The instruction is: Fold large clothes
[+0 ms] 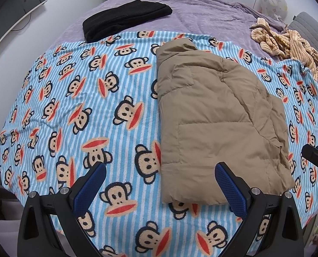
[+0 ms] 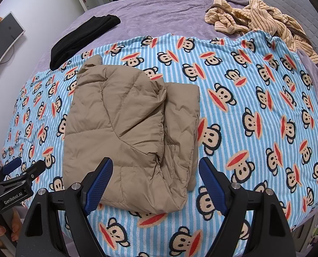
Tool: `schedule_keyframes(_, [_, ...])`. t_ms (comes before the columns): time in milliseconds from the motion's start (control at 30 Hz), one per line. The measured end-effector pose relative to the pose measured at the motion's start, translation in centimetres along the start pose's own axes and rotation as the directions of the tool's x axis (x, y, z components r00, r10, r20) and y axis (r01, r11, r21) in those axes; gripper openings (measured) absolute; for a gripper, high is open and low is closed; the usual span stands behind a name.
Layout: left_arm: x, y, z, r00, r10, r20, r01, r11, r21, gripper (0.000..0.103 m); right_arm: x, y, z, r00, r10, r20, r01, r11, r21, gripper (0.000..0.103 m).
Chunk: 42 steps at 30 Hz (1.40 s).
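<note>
The only readable writing was "GenRobot.AI", printed in white on the black body of the left tool (image 2: 22,167) where it showed at the lower left edge of the right wrist view; a person's hand (image 2: 0,233) gripped the handle beneath it.

A tan puffer jacket (image 1: 212,124) lay folded into a rough rectangle on a blue-and-white striped blanket (image 1: 73,111) printed with cartoon monkey faces. The blanket was spread over a bed with a purple cover (image 1: 201,10). The jacket's collar pointed toward the far side of the bed, and its hem sat near both tools. Its shell looked smooth and quilted, with stitched seams and soft creases; one layer was folded over another, leaving a narrower strip exposed along its right side.

Farther back, a black folded garment (image 1: 124,19) rested on the purple cover, its near edge overlapping the blanket. A crumpled cream garment with brown stripes (image 2: 259,19) lay at the far right corner. A curved monitor (image 1: 15,12) stood by the left wall.

The left tool had its blue-padded fingers (image 1: 90,186) spread wide apart above the blanket, the right finger over the jacket's hem, holding nothing. The right tool (image 2: 156,169) also stood apart, its fingers (image 2: 212,184) straddling the jacket's near right corner without clamping it.
</note>
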<state>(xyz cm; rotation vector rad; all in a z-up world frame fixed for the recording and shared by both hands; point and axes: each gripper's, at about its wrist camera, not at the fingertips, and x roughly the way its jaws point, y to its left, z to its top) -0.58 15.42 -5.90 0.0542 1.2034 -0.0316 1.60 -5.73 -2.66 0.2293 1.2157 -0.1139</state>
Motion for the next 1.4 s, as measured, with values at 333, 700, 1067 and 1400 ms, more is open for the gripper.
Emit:
schedule_keyframes(333, [-0.04, -0.07, -0.03, 1.0, 0.0, -0.001, 0.0, 1.0, -0.002, 0.101, -0.01, -0.09, -0.02, 1.0, 0.0, -0.002, 0.0, 1.0, 0.0, 0.084])
schedule_keyframes(700, [-0.11, -0.06, 0.14, 1.0, 0.002, -0.009, -0.002, 1.0, -0.011, 0.101, 0.19, 0.2, 0.01, 1.0, 0.002, -0.007, -0.002, 1.0, -0.002, 0.084])
schedule_keyframes(1067, [-0.37, -0.53, -0.02, 1.0, 0.001, 0.008, -0.001, 1.0, -0.003, 0.101, 0.18, -0.29, -0.25, 1.0, 0.005, -0.01, -0.005, 1.0, 0.0, 0.085])
schedule_keyframes(1400, [-0.53, -0.85, 0.03, 1.0, -0.002, 0.011, 0.002, 1.0, 0.001, 0.101, 0.17, -0.38, -0.18, 1.0, 0.007, -0.01, -0.007, 1.0, -0.003, 0.084])
